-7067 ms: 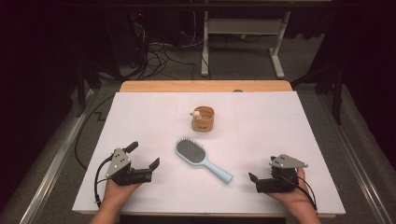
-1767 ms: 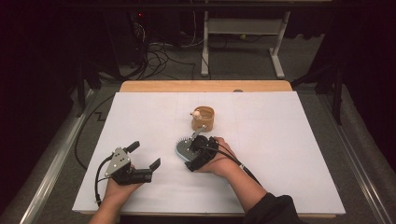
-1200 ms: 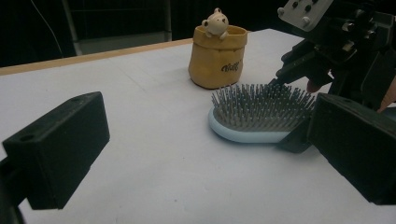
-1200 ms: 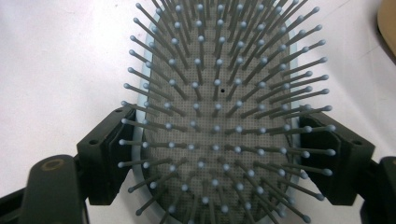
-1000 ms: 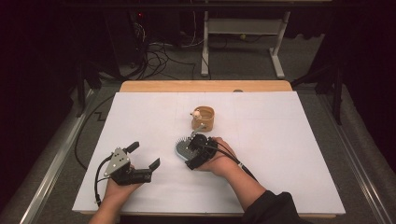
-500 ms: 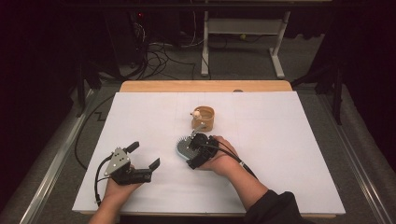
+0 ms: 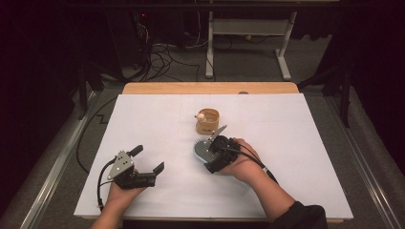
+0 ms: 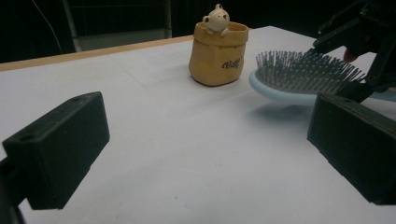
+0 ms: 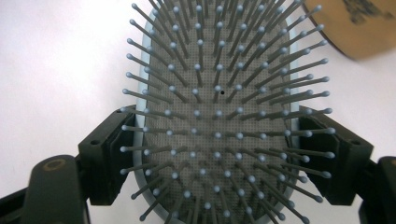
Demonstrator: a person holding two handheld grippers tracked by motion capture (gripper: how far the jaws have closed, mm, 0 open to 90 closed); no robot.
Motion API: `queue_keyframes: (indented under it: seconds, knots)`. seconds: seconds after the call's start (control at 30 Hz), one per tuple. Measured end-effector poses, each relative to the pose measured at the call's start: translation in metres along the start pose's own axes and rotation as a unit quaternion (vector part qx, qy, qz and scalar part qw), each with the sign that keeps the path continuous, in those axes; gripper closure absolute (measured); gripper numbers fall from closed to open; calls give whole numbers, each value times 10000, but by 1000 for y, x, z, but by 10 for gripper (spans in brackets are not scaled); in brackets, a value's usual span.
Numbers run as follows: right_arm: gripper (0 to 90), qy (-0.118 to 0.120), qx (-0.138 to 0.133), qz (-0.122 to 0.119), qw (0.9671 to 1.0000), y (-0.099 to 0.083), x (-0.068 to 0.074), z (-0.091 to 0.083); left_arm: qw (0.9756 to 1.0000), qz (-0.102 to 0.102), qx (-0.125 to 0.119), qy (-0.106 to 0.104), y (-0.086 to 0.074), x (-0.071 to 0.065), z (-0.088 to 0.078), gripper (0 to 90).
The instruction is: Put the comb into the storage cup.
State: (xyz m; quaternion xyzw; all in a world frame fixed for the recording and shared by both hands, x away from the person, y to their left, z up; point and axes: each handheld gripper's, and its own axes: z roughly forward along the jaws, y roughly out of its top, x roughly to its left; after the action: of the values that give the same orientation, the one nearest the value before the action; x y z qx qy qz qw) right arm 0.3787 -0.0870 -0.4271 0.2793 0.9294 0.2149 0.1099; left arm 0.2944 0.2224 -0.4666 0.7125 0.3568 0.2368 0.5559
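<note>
White table cover, wood edge at the far side, with wide bare room to the right and near the left gripper, whose jaws stand spread on nothing. Hairbrush: pale blue oval body, grey pad, ball-tipped pins, raised off the surface just beside the tan pouch, its head clamped by the right gripper. Pouch bears a bear figure and dark script, possibly "Coffee", too blurred to confirm.
</note>
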Motion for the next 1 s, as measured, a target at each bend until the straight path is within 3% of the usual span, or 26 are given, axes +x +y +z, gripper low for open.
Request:
queue_keyframes:
  seconds: [0.3,0.67,1.0]
  knots:
    - [204,-157,24,175,9997,-36,-18,-24,10000,13,29,-2,0,0,1,0]
    - [204,-357,123,634,9973,-82,-46,-48,10000,-67,9,12,0,1,0,0]
    - [204,-427,192,847,9953,-105,-56,-59,10000,-59,38,-6,0,0,0,0]
